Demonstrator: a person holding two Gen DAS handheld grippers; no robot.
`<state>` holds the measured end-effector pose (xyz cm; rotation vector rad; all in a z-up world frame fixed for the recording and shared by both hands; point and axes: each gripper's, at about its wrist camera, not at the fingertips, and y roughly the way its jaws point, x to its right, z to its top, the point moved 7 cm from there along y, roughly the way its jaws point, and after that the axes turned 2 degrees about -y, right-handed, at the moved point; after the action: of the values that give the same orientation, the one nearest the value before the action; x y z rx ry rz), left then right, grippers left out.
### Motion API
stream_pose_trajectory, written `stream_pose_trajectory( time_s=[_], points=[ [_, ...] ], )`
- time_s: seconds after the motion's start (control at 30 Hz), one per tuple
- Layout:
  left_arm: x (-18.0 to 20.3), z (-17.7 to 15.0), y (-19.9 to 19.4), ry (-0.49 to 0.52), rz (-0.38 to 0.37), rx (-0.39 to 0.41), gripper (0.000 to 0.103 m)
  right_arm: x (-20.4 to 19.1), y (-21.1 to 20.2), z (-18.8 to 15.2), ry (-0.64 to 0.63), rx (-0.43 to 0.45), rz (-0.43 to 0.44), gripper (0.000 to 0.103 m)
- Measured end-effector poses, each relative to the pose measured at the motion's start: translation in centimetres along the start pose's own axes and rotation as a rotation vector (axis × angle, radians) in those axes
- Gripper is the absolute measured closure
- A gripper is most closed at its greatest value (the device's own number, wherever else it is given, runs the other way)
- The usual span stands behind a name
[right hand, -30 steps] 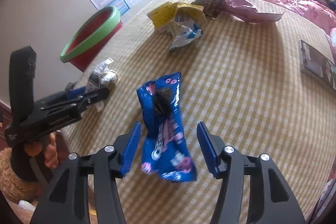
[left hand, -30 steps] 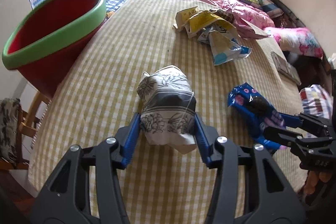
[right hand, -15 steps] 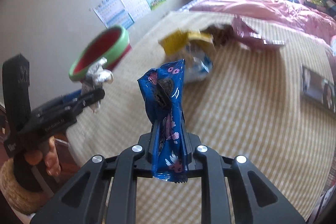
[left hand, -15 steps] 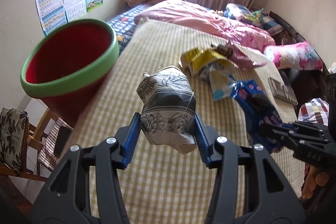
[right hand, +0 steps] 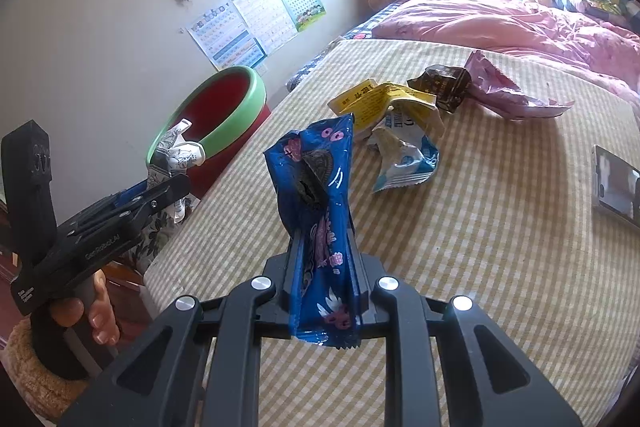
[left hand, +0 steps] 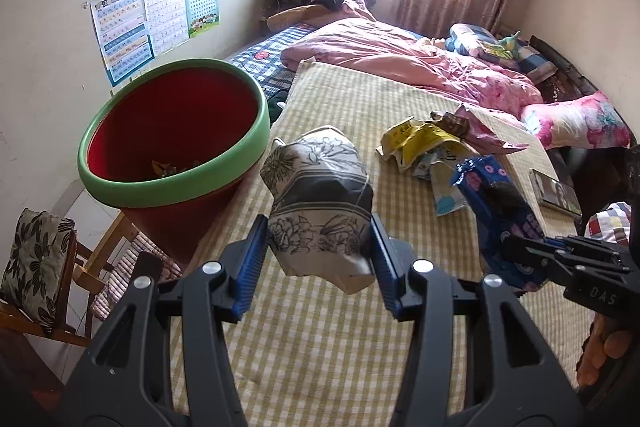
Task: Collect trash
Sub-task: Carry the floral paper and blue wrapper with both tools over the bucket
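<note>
My left gripper (left hand: 318, 239) is shut on a crumpled wad of paper (left hand: 320, 187) printed with black flowers, held above the checked bed cover (left hand: 320, 347). Just left of it stands a red bin with a green rim (left hand: 160, 187), a few scraps lying at its bottom. My right gripper (right hand: 323, 243) is shut on a blue cookie wrapper (right hand: 316, 167), which stands upright between the pads, off the bed. In the right wrist view the left gripper (right hand: 176, 187) holds its wad close to the bin's rim (right hand: 240, 119).
More trash lies further up the bed: a yellow wrapper (right hand: 380, 99), a white-and-blue packet (right hand: 404, 155), a brown packet (right hand: 444, 85) and a pink wrapper (right hand: 508, 95). A phone (right hand: 616, 187) lies at the right edge. A pink quilt (left hand: 400, 55) is heaped behind. A wooden chair (left hand: 44, 267) stands below the bin.
My right gripper shut on the blue wrapper and lifted it off the bed. My left gripper rose with the paper wad, and the bin now shows closer beside it.
</note>
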<state>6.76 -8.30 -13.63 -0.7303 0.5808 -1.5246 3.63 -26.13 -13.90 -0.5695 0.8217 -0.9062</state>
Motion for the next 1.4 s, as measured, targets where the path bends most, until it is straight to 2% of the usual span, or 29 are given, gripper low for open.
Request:
stream_pose_trajectory(
  time_s=[0.8, 1.1, 1.4],
  points=[
    [-1.0, -0.4, 0.4, -0.013, 0.008, -0.016, 0.055, -1.4, 0.5, 0.6, -0.020, -0.001, 0.015, 0.084],
    [-1.8, 0.8, -0.5, -0.011, 0.019, 0.024, 0.055, -1.3, 0.1, 1.6, -0.007, 0.031, 0.008, 0.084],
    [-3.9, 1.9, 0.0, -0.011, 0.015, 0.025, 0.055, -2.6, 1.3, 3.0, 0.002, 0.040, 0.002, 0.084]
  ],
)
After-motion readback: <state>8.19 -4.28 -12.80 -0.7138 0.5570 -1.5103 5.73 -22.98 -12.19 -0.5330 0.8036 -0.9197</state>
